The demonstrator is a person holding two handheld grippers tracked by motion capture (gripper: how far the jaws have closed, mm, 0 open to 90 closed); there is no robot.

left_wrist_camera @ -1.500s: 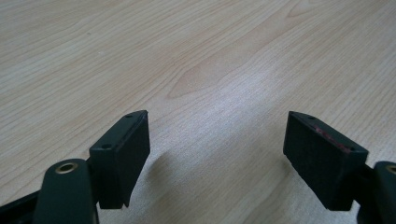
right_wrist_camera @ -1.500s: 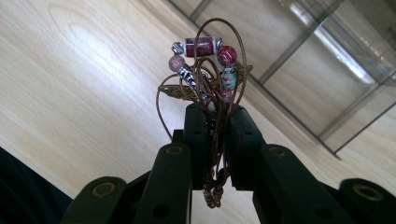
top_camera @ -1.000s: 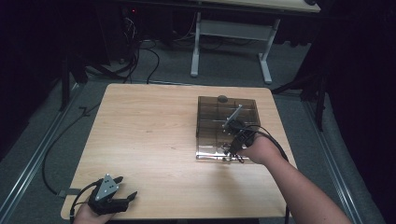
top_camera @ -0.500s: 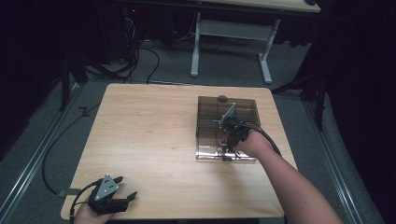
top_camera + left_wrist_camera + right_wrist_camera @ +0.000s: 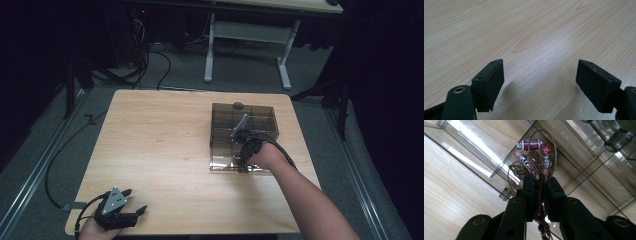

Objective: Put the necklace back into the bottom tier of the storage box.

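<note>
The right gripper view is showing what the high view is too far off to resolve: the right gripper point(image 5: 539, 182) is clenching a beaded bracelet point(image 5: 534, 152) of red, pink and patterned beads on brown cord, held over the clear compartmented organizer box point(image 5: 584, 157). In the high view the right gripper point(image 5: 246, 146) is sitting over the box point(image 5: 243, 131), having moved slightly toward its near edge since a second ago. The left gripper point(image 5: 540, 75) is resting released, jaws wide apart, at the wooden table's point(image 5: 160, 150) near left corner, unchanged. No writing is readable.
</note>
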